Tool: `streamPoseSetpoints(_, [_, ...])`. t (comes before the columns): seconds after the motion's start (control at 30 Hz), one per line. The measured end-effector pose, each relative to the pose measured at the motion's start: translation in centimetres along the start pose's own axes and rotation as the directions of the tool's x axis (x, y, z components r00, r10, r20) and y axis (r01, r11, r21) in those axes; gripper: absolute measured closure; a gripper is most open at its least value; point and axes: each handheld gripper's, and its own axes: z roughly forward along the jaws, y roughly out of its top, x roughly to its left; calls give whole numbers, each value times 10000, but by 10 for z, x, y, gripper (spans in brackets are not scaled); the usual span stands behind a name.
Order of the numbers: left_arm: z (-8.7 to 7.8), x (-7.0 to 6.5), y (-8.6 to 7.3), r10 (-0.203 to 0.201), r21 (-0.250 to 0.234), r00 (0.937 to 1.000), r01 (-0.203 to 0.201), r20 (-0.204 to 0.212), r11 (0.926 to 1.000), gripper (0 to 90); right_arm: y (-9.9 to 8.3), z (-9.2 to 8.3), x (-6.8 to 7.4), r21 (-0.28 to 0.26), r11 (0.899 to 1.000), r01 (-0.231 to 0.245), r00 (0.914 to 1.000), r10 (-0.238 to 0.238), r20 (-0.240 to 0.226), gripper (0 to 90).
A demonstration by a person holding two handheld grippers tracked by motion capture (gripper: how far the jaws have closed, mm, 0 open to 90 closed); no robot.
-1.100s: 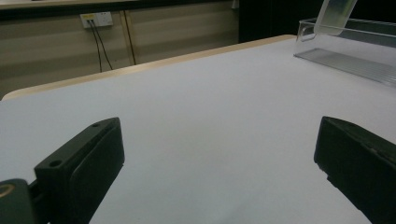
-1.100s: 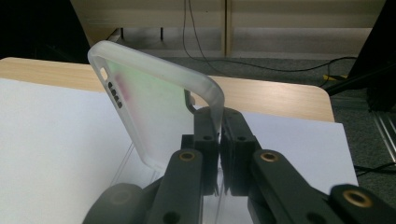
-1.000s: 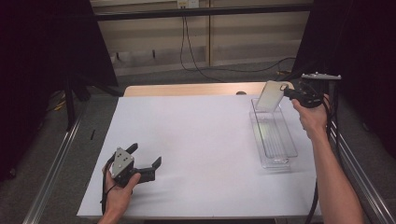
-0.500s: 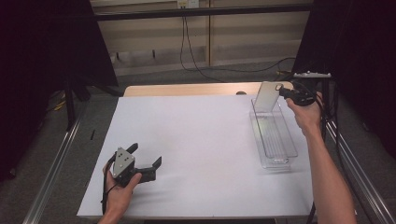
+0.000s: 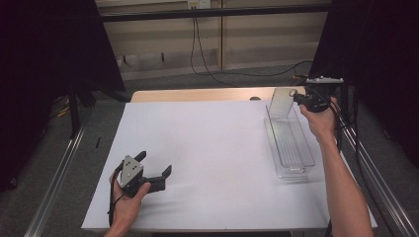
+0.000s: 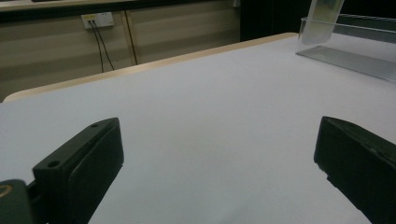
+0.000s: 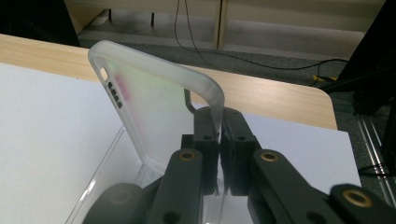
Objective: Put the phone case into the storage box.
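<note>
1. Right hand-held gripper (image 5: 295, 97): at the far right corner of the surface (image 5: 212, 148), held up above the far end of the clear tray. In the right gripper view (image 7: 218, 140) its two black jaws stand pressed together on the edge of a phone case, with nothing but that thin wall between the pads.

2. Phone case (image 5: 280, 102): translucent, frosted, rounded at the corners, with a small cut-out and a row of holes along one side (image 7: 154, 116). Held nearly upright, clear of the surface, its lower end over the far end of the tray. Its lower part also shows at the top right of the left gripper view (image 6: 322, 23).

3. Clear tray (image 5: 290, 148): long, narrow, transparent, with low walls. It lies along the right edge of the surface, its length running from the far edge toward the near edge. Nothing is seen lying in it.

4. Left hand-held gripper (image 5: 160, 170): near the near left corner of the surface, resting in the person's left hand (image 5: 126, 197), well apart from the tray. In the left gripper view its jaws stand wide apart, with only bare white surface between them.

5. Surface: white sheet over a pale wooden top, whose far edge shows beyond the sheet.
</note>
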Motion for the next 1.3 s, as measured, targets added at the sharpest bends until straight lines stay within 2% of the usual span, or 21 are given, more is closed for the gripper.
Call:
streamPoseSetpoints(0.4, [-1,0,0,-50,-9,10000,50,-63,10000,16,-2,8,1,216,9997,123,9999,-125,89,856])
streamPoseSetpoints(0.6, [-1,-2,1,121,4,9999,-121,26,9999,16,-3,11,-1,312,9995,111,9997,-118,230,856])
streamPoseSetpoints(0.83, [1,-2,0,68,8,10000,-68,-13,10000,16,-3,13,-3,276,9995,124,9998,-129,161,857])
streamPoseSetpoints(1.1, [1,-2,0,263,92,9996,-264,78,9996,16,0,17,-5,347,9990,274,9996,-277,75,855])
streamPoseSetpoints(1.3, [1,-2,0,198,115,9998,-199,89,9997,16,0,19,-5,315,9989,337,9994,-338,41,855])
